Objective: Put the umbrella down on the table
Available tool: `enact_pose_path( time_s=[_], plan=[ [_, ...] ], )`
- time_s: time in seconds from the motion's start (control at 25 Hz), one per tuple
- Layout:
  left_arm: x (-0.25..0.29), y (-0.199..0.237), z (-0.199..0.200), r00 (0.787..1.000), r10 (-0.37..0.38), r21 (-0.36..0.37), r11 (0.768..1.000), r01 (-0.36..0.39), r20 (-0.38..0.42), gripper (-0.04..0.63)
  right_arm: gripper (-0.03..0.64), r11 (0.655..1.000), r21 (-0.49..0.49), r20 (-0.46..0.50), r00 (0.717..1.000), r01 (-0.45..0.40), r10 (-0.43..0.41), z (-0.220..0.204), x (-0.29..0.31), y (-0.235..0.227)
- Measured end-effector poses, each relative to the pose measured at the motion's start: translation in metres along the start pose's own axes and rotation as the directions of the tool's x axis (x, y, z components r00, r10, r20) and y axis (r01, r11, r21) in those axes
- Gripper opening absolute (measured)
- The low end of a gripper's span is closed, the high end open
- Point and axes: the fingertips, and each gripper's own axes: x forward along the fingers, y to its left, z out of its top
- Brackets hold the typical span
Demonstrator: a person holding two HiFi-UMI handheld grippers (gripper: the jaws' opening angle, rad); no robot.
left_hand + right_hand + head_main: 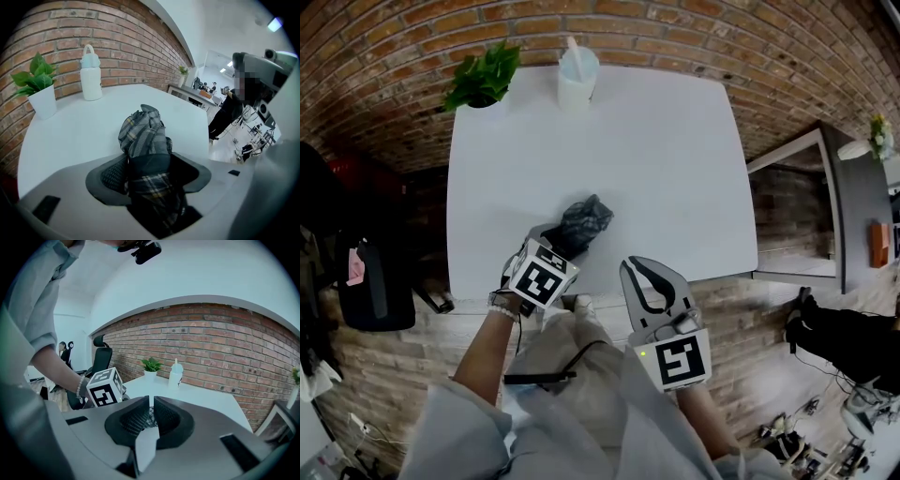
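Jaws of the left gripper (150, 172) stand released around the folded plaid umbrella (143, 131), which lies on the white table (656, 169) near its front edge. The right gripper (151, 416) is clenched on nothing. A potted plant (483, 77) and a bottle (577, 75) stand by the brick wall (722, 28). The left gripper tilts steeply down, and the right hangs just off the table's edge.

Plaid cloth umbrella (581, 225), smooth matt table (656, 169)
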Motion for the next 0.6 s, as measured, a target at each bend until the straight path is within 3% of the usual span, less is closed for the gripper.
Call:
enact_pose_path(
  time_s=[0.16,0.36,0.48,0.6],
  plan=[
    [-0.015,0.001,0.005,0.999,0.018,0.021,1.0,-0.019,0.026,0.29,0.057,1.0,-0.006,0.002,1.0,-0.003,0.003,0.004,0.003,0.003],
    [-0.049,0.008,0.024,0.99,0.062,0.007,0.998,-0.064,0.129,0.29,0.057,1.0,-0.023,0.025,1.0,-0.006,0.007,0.016,0.007,0.007],
    [-0.076,0.014,0.038,0.974,0.107,-0.006,0.994,-0.108,0.202,0.283,0.057,0.999,-0.034,0.048,0.999,-0.005,0.006,0.027,0.009,0.01],
    [-0.108,0.022,0.052,0.943,0.171,-0.017,0.985,-0.173,0.284,0.217,0.057,0.999,-0.047,0.076,0.997,-0.003,0.007,0.04,0.009,0.013]
  ],
)
